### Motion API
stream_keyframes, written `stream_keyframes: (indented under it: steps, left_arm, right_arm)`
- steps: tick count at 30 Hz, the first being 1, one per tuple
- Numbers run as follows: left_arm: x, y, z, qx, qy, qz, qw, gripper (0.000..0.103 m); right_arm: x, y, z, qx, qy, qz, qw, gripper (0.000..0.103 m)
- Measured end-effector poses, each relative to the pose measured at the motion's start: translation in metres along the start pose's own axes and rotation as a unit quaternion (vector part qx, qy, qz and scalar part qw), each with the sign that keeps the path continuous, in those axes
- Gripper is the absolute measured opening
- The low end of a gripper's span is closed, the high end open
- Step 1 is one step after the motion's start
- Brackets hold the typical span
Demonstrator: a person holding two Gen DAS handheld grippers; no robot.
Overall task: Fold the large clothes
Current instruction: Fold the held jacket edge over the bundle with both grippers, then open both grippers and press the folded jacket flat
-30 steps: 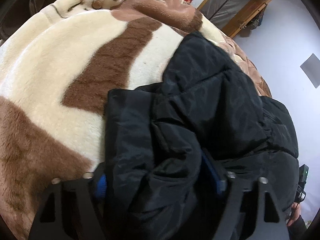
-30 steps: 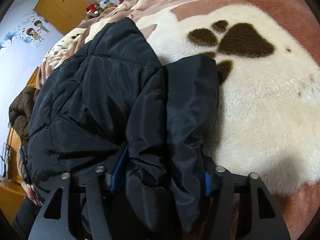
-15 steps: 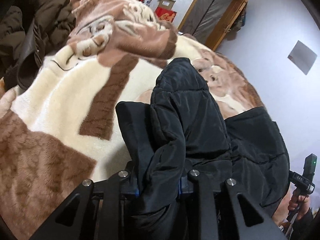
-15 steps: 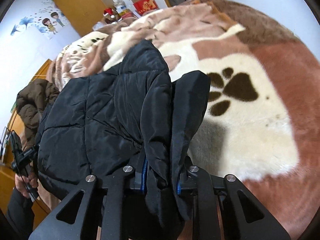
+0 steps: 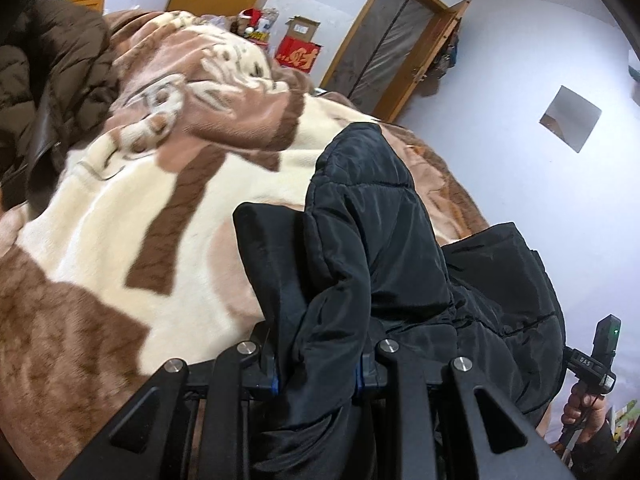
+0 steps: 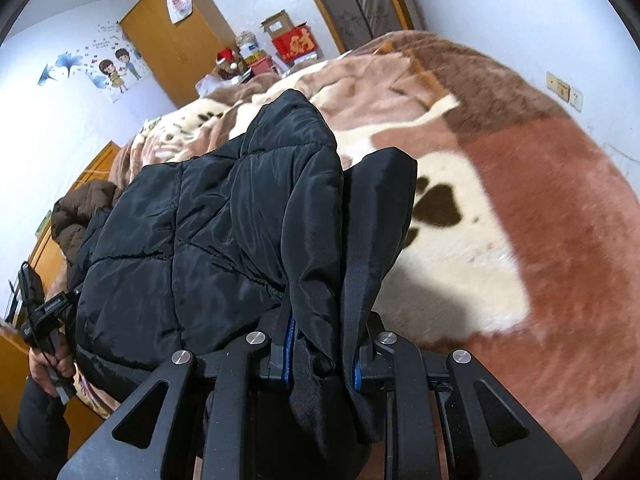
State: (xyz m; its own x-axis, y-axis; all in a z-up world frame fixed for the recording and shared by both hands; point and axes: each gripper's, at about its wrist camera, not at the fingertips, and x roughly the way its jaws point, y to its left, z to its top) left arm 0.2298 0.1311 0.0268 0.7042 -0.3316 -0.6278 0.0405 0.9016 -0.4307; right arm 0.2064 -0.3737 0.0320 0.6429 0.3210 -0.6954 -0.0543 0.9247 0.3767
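Note:
A black puffer jacket (image 5: pixel 372 240) hangs over a bed with a brown and cream fleece blanket (image 5: pixel 120 220). My left gripper (image 5: pixel 316 372) is shut on a thick fold of the jacket's edge and holds it lifted above the blanket. My right gripper (image 6: pixel 320 364) is shut on another bunched part of the same jacket (image 6: pixel 224 224), also lifted. The jacket's body sags between the two grippers. Each view shows the person's other hand holding the other gripper's handle at its edge.
A brown puffer coat (image 5: pixel 44 92) lies on the bed's far left. The blanket (image 6: pixel 520 208) shows a paw print pattern. Behind the bed stand a wooden wardrobe (image 6: pixel 176 44), cardboard boxes and a red box (image 6: pixel 294 42), and a door (image 5: pixel 396 52).
Both grippers closed on the jacket from wide open, then lifted it off the blanket. The views tilted up so the room beyond the bed shows.

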Motion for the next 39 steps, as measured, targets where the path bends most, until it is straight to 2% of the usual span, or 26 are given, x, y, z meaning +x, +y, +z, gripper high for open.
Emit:
stream_keyframes:
  steps: [5, 12, 17, 19, 22, 24, 26, 30, 32, 34, 36, 39]
  left_arm:
    - [0.036, -0.036, 0.018, 0.008, 0.003, -0.016, 0.9998, 0.025]
    - [0.101, -0.072, 0.029, 0.02, 0.017, -0.029, 0.9992, 0.026]
    - [0.155, -0.078, 0.01, 0.017, 0.052, -0.027, 0.9981, 0.026]
    - [0.177, -0.073, -0.004, 0.019, 0.069, -0.006, 0.9974, 0.027]
    - [0.199, -0.046, -0.025, -0.025, 0.095, 0.01, 0.9951, 0.034]
    - [0.201, -0.035, -0.032, -0.039, 0.101, 0.01, 0.9941, 0.04]
    - [0.198, -0.031, -0.032, -0.046, 0.104, 0.013, 0.9934, 0.049]
    - [0.18, -0.03, -0.022, -0.045, 0.106, 0.012, 0.9933, 0.051]
    - [0.165, -0.031, -0.013, -0.036, 0.088, 0.017, 0.9954, 0.05]
    - [0.147, -0.036, -0.005, -0.021, 0.052, 0.031, 0.9979, 0.05]
    - [0.135, -0.042, 0.008, -0.018, 0.022, 0.028, 0.9992, 0.052]
    - [0.143, -0.059, 0.024, 0.006, 0.012, 0.02, 0.9997, 0.053]
  right_arm:
    - [-0.001, -0.027, 0.027, 0.006, -0.014, -0.022, 1.0, 0.021]
    - [0.023, -0.076, 0.068, 0.022, -0.019, -0.05, 0.998, 0.021]
    - [0.058, -0.116, 0.068, 0.037, 0.009, -0.076, 0.996, 0.022]
    - [0.075, -0.134, 0.061, 0.05, 0.026, -0.085, 0.995, 0.024]
    - [0.089, -0.153, 0.048, 0.076, 0.034, -0.084, 0.993, 0.033]
    - [0.089, -0.154, 0.046, 0.083, 0.03, -0.079, 0.993, 0.043]
    - [0.085, -0.152, 0.046, 0.081, 0.032, -0.088, 0.992, 0.049]
    - [0.062, -0.146, 0.049, 0.07, 0.025, -0.102, 0.992, 0.051]
    - [0.045, -0.137, 0.052, 0.048, 0.008, -0.123, 0.991, 0.051]
    - [0.032, -0.127, 0.056, 0.028, -0.017, -0.142, 0.989, 0.051]
    - [0.024, -0.116, 0.062, 0.015, -0.037, -0.143, 0.989, 0.051]
    - [0.032, -0.095, 0.072, -0.014, -0.046, -0.137, 0.989, 0.051]
